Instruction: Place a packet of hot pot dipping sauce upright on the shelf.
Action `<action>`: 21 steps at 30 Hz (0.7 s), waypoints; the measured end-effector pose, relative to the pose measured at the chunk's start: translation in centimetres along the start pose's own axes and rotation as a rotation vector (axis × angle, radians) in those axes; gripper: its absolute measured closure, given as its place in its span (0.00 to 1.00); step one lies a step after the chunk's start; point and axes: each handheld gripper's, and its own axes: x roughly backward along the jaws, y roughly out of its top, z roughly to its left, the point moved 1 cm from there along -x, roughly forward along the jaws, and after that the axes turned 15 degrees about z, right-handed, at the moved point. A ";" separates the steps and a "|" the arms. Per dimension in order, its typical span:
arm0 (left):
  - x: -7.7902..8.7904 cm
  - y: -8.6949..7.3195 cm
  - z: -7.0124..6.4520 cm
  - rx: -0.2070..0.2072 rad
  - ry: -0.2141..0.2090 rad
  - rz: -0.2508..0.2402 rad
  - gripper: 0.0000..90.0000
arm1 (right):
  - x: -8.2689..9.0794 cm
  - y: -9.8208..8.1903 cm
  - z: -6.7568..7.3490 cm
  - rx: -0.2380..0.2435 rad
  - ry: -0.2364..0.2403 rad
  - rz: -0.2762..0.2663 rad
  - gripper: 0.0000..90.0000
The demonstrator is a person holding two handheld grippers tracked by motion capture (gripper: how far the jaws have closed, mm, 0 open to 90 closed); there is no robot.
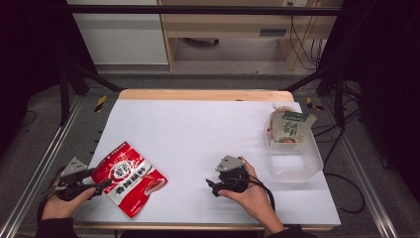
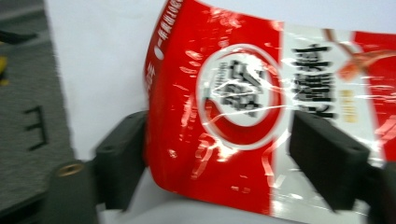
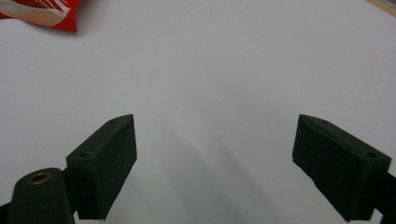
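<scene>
The left hand point(image 1: 62, 201) rests at the near left corner of the counter point(image 1: 198, 134), its forearm coming in from the bottom edge and the wrist angled inward. It holds the left gripper point(image 1: 96, 184) low and nearly level, pointing toward the middle of the counter. The red bag point(image 1: 128, 178) lies flat on the white surface at the near left, turned at a slant, and the gripper meets its nearest edge. In the left gripper view the bag point(image 2: 224, 107) sits between the two black jaws: the left one touches the bag's red edge, the right one lies over its white printed part. The jaws stand fairly wide, and the blur makes it hard to say whether they already press on the bag.

The right hand point(image 1: 247, 191) lies near the middle of the near edge, palm cupped under the right gripper point(image 1: 214, 186), which points left, toward the bag. In the right gripper view its jaws are wide apart over bare white counter, with nothing between them; a corner of the red bag point(image 3: 39, 14) shows far off at the top left.

A clear plastic tub point(image 1: 294, 156) stands at the right side, with a green and beige packet point(image 1: 288, 126) leaning in its far end.
</scene>
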 end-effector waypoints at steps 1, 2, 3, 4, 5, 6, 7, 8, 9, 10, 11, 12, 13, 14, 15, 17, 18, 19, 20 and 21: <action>0.1 0.0 0.1 0.011 -0.008 0.001 0.28 | 0.0 0.0 0.1 0.004 0.005 0.000 0.16; 0.1 0.0 0.2 0.019 -0.012 0.001 0.32 | 0.0 0.0 0.1 0.009 0.008 -0.001 0.16; -0.1 -0.1 0.3 0.029 -0.014 0.016 0.34 | 0.0 0.0 0.2 0.015 0.010 -0.003 0.16; -0.2 -0.2 0.5 0.031 -0.009 0.035 0.34 | 0.0 0.0 0.3 0.016 0.011 -0.003 0.16; -0.5 -0.3 0.7 0.032 -0.011 0.046 0.36 | 0.0 0.1 0.3 0.020 0.011 0.002 0.16; -0.7 -0.2 0.8 0.026 -0.002 0.054 0.38 | -0.1 0.1 0.3 0.021 0.012 0.001 0.16; -0.7 -0.2 1.0 0.023 0.006 0.059 0.41 | -0.1 0.1 0.3 0.022 0.011 0.003 0.16; -0.8 -0.1 1.1 0.025 0.001 0.060 0.45 | -0.2 0.1 0.4 0.023 0.011 0.005 0.16; -0.9 0.0 1.3 0.029 0.001 0.058 0.49 | -0.2 0.1 0.4 0.025 0.013 0.005 0.16; -0.9 0.0 1.5 0.032 0.004 0.058 0.54 | -0.2 0.1 0.4 0.026 0.011 0.006 0.16; -0.9 0.0 1.7 0.039 0.002 0.056 0.59 | -0.2 0.1 0.4 0.030 0.011 0.008 0.16; -1.0 0.0 2.0 0.046 0.006 0.049 0.64 | -0.2 0.2 0.4 0.029 0.010 0.007 0.16; -1.0 0.0 2.2 0.056 0.003 0.044 0.69 | -0.2 0.2 0.5 0.030 0.009 0.007 0.16; -1.0 0.1 2.4 0.067 -0.010 0.037 0.75 | -0.2 0.2 0.4 0.031 0.007 0.008 0.16; -1.0 0.2 2.6 0.071 -0.015 0.029 0.79 | -0.3 0.1 0.4 0.032 0.009 0.009 0.16; -1.1 0.5 2.7 0.070 -0.004 0.034 0.87 | -0.3 0.2 0.4 0.033 0.006 0.010 0.16; -1.1 0.6 2.8 0.067 -0.004 0.032 0.92 | -0.4 0.2 0.4 0.033 0.003 0.014 0.16; -0.9 0.9 2.7 0.061 -0.006 0.017 0.94 | -0.4 0.2 0.4 0.033 0.003 0.014 0.16; -0.8 1.0 2.6 0.051 -0.004 0.016 0.97 | -0.4 0.2 0.4 0.032 0.002 0.014 0.16; -0.7 1.2 2.5 0.045 -0.002 0.006 0.99 | -0.4 0.1 0.4 0.031 0.002 0.013 0.16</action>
